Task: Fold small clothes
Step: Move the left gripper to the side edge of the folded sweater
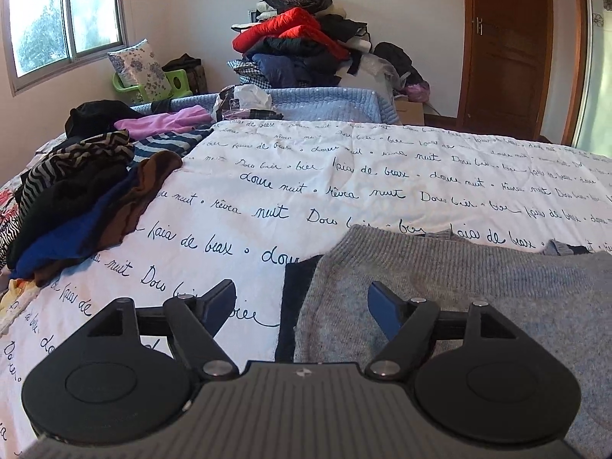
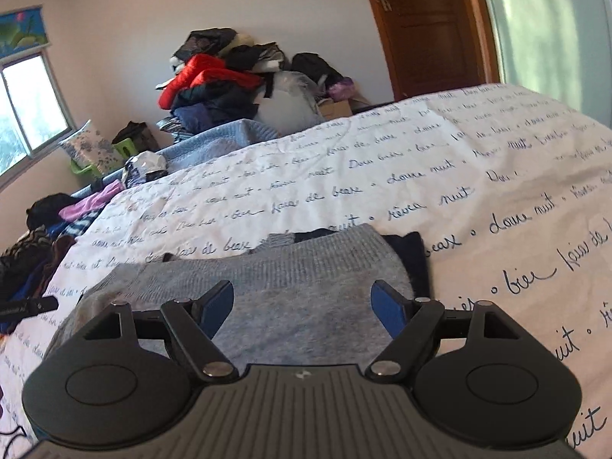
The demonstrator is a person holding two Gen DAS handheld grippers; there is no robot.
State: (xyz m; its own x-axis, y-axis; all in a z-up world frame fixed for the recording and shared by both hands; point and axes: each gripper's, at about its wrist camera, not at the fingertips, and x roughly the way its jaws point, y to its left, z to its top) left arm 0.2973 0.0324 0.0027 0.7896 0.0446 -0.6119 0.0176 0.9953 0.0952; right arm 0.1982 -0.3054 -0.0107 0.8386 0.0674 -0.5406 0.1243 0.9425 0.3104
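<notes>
Writing: the white bedspread [image 1: 344, 176] carries dark handwritten script in repeated rows; "nuit", "de beax" and "Dou" can be made out, the rest is too loose to read.
Sweater: a grey knit sweater [image 1: 478, 306] lies flat on the bedspread, with a dark garment [image 1: 294, 306] showing under its edge.
Left gripper: the left gripper [image 1: 302, 302] has its jaws spread wide with nothing between them, over the sweater's left edge.
Right gripper: the right gripper [image 2: 302, 302] is likewise spread and empty, above the sweater's right part.
Left view only: a heap of loose clothes [image 1: 76, 199] at the bed's left side is seen clearly.
Right view only: a picture [image 2: 23, 30] hangs above the window [image 2: 26, 114].
Both views: a clothes pile [image 1: 302, 38] with a red jacket by the wall, and a wooden door [image 1: 508, 46].
</notes>
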